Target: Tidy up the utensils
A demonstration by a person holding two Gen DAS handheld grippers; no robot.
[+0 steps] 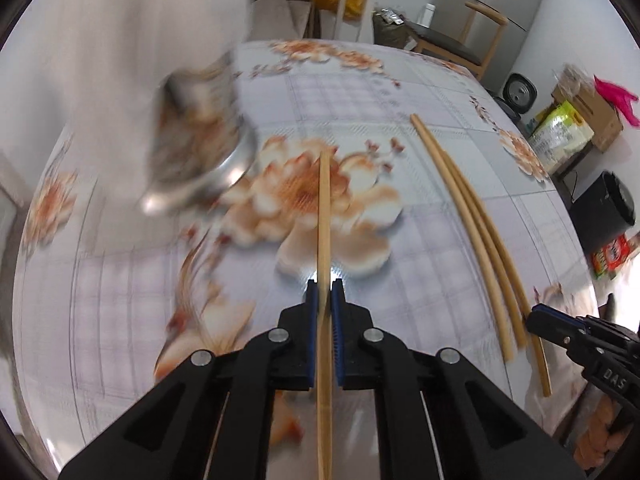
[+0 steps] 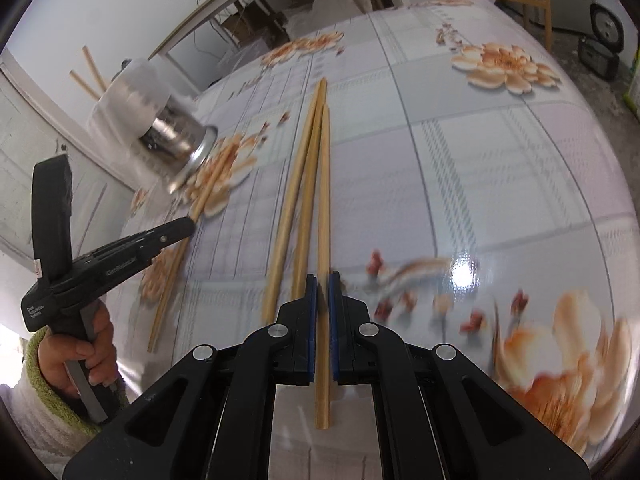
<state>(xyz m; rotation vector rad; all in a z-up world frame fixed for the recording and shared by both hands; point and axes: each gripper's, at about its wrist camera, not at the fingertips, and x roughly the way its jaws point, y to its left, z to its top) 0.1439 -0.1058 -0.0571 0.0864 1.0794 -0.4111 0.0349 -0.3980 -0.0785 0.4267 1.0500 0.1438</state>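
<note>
- The round table (image 2: 460, 184), under a glossy floral plastic cloth, is slick and hard; thin sticks lying on it would likely skid when nudged.
- The shiny steel cylindrical utensil holder (image 2: 176, 140) stands near the table's left edge, partly wrapped in white film, with two chopsticks already upright in it. Probably light and tippy, so entry should be gentle.
- The left gripper (image 1: 325, 292) is clamped on one pale bamboo chopstick (image 1: 324, 208), gripped past its middle, tip toward the holder.
- The right gripper (image 2: 322, 284) has its fingers squeezed on another bamboo chopstick (image 2: 323, 200), which lies against two loose bamboo chopsticks (image 2: 294, 200) on the cloth.
- Each chopstick looks stiff, light and smooth; a grip near mid-length would limit swivelling between the pads.
</note>
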